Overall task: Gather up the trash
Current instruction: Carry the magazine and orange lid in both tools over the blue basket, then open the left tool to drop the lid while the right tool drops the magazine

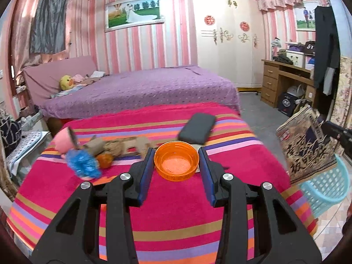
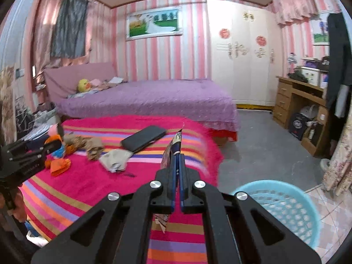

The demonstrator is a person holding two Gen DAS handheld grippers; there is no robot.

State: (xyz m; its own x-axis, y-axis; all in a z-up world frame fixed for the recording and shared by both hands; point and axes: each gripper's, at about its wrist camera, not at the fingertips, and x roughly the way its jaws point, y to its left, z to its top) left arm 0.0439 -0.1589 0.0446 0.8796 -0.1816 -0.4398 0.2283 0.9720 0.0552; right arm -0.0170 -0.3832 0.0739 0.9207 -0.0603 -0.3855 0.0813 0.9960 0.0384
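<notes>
Orange cap (image 1: pixel 176 164): it sits squarely between your left jaws, open side facing up toward you, each blue pad pressing on its rim.
Left gripper (image 1: pixel 176 165): your jaws are clamped on the cap, lifted over the striped cloth (image 1: pixel 176 209).
Snack wrapper (image 1: pixel 305 147): pinched flat and edge-on between your right jaws, sticking out past their tips and hanging a little beneath them.
Right gripper (image 2: pixel 177 157): your jaws are pressed together on the wrapper, nothing else between them.
Blue basket (image 2: pixel 286 206): below and to the right of your right jaws, on the floor just off the cloth's edge.
Leftover litter (image 1: pixel 105 147): beyond and left of your left jaws, blurred scraps on the cloth.
Black case (image 1: pixel 197 131): just beyond your left jaw tips, lying flat.
</notes>
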